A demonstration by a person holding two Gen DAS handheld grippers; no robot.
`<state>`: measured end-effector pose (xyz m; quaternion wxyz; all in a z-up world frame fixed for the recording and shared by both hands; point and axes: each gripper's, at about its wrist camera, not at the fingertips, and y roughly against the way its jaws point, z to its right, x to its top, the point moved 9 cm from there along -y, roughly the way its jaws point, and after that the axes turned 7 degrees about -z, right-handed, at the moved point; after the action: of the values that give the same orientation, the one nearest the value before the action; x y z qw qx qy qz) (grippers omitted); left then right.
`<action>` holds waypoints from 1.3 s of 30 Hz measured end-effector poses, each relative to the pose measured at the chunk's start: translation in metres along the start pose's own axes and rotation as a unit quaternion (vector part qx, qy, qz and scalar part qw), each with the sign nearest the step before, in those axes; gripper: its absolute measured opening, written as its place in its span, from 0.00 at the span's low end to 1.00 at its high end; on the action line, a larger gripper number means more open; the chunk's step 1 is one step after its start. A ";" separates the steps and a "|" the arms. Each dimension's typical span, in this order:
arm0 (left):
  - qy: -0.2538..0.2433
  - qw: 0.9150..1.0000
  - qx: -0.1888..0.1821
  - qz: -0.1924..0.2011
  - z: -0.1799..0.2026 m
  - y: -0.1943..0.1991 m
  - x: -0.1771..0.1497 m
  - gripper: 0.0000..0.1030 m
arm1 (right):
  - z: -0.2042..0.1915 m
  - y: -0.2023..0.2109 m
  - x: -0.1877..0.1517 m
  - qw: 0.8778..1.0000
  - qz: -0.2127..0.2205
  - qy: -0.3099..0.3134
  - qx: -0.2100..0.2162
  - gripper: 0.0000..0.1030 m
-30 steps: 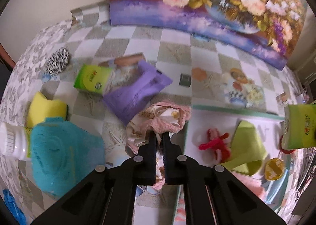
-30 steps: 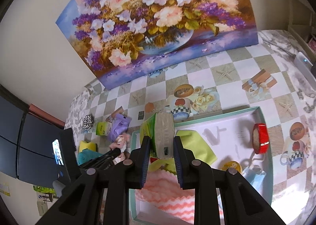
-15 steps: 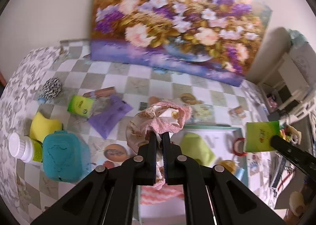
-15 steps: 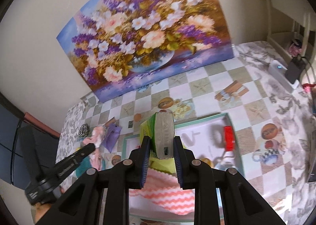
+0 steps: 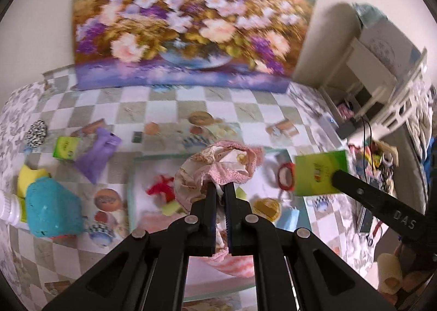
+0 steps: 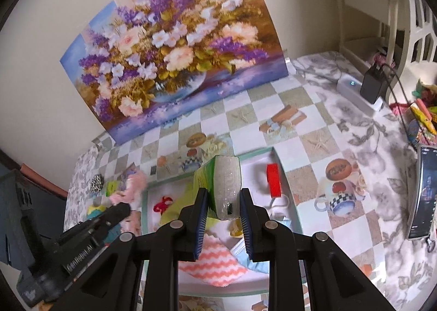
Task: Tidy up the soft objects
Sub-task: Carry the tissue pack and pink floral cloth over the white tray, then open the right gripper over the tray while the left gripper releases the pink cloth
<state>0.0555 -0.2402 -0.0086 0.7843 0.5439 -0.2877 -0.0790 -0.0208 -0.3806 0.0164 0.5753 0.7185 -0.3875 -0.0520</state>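
My left gripper is shut on a pink lace cloth and holds it in the air above the mint-rimmed white tray. The cloth also shows in the right wrist view. My right gripper is shut on a green tissue pack and holds it above the tray; the pack also shows in the left wrist view. In the tray lie a red bow, a lime cloth, a pink zigzag cloth, a face mask and red tape.
Left of the tray on the checkered table lie a teal cloth, a yellow sponge, a white bottle, a purple pouch, a second green pack and a black-and-white scrunchie. A flower painting leans on the wall. A phone stands at right.
My left gripper has carried the pink cloth rightward from beside the tray to above it. My right gripper has risen and drifted right with the green pack.
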 end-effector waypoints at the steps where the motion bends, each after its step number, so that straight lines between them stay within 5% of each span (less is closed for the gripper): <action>1: -0.006 1.000 -0.001 -0.008 0.007 -0.006 -0.002 0.05 | 0.001 -0.005 -0.001 1.000 -0.005 -0.001 0.002 0.24; 8: -0.013 0.999 -0.003 -0.048 0.020 -0.036 -0.013 0.05 | 0.027 -0.046 -0.017 0.998 -0.061 -0.029 -0.010 0.24; 22: 0.012 0.996 0.010 -0.086 0.011 -0.065 -0.023 0.06 | 0.028 -0.059 -0.020 0.996 -0.080 -0.035 0.003 0.26; 24: 0.021 0.996 0.011 -0.091 0.009 -0.065 -0.023 0.16 | 0.027 -0.061 -0.021 0.996 -0.084 -0.034 0.002 0.27; 26: 0.029 0.995 0.015 -0.092 0.005 -0.063 -0.022 0.37 | 0.027 -0.060 -0.020 0.996 -0.083 -0.034 -0.002 0.27; 31: 0.036 0.996 0.021 -0.081 -0.002 -0.053 -0.016 0.41 | 0.029 -0.055 -0.017 0.996 -0.077 -0.034 -0.007 0.27; 36: 0.055 0.995 0.034 -0.074 -0.016 -0.045 -0.011 0.59 | 0.029 -0.050 -0.015 0.997 -0.071 -0.028 -0.021 0.28; 39: 0.067 0.994 0.049 -0.071 -0.028 -0.044 -0.009 0.67 | 0.029 -0.051 -0.014 0.997 -0.070 -0.020 -0.034 0.48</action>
<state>0.0710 -0.2308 -0.0582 0.7666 0.6049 -0.1986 -0.0834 -0.0203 -0.3922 -0.0426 0.5866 0.7227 -0.3457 -0.1191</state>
